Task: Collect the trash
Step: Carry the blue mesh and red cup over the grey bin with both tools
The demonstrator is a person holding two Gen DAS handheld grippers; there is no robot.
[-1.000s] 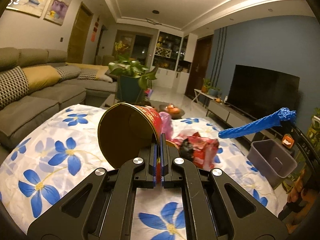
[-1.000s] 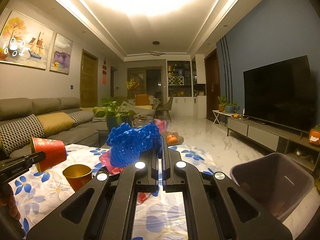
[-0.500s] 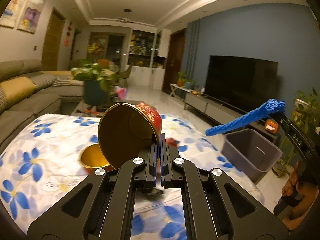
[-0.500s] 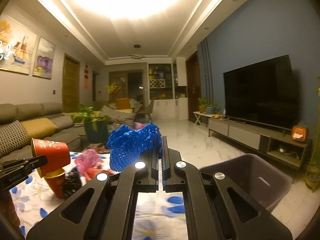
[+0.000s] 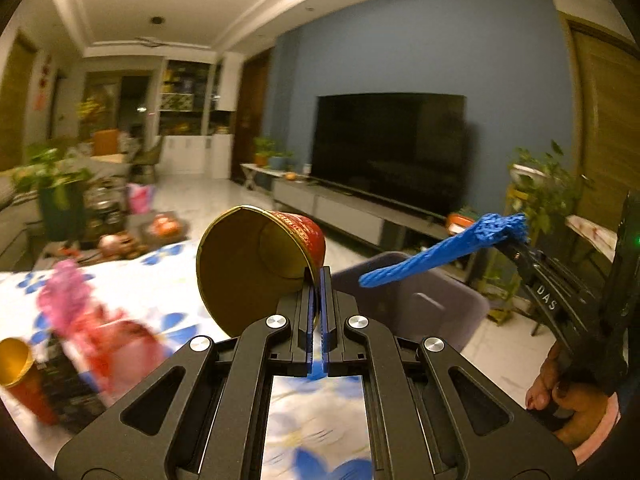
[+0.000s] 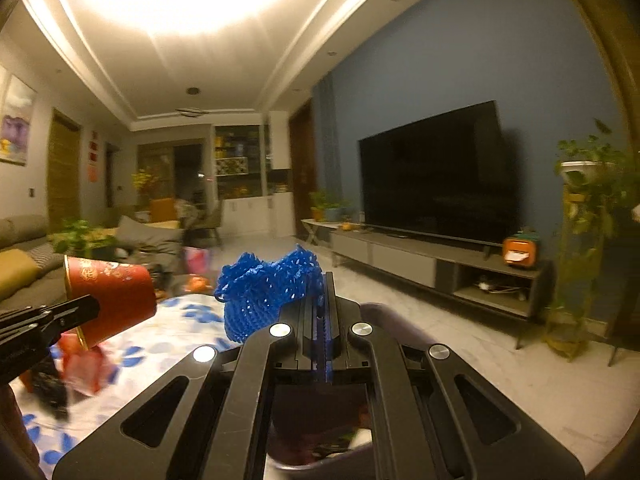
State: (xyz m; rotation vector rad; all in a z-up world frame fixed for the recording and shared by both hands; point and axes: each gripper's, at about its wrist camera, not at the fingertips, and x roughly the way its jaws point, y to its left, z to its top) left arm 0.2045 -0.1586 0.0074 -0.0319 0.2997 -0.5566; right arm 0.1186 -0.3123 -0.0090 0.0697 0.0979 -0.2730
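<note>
- Your left gripper (image 5: 319,280) has open air ahead, out toward the TV at upper right of its frame.
- The grey bin (image 5: 436,304) sits right of centre, its mouth partly crossed by the blue foam net (image 5: 440,248).
- At lower left, a gold-lined cup (image 5: 16,364) and blurred red wrappers (image 5: 120,344) crowd the floral tablecloth (image 5: 160,280).
- In the right wrist view, the bin's rim (image 6: 384,312) lies directly under your gripper.

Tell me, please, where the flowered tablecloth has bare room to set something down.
Bare flowered tablecloth lies between the pink and red wrappers and the grey bin. The left edge is crowded: wrappers plus a standing gold-lined cup.
</note>
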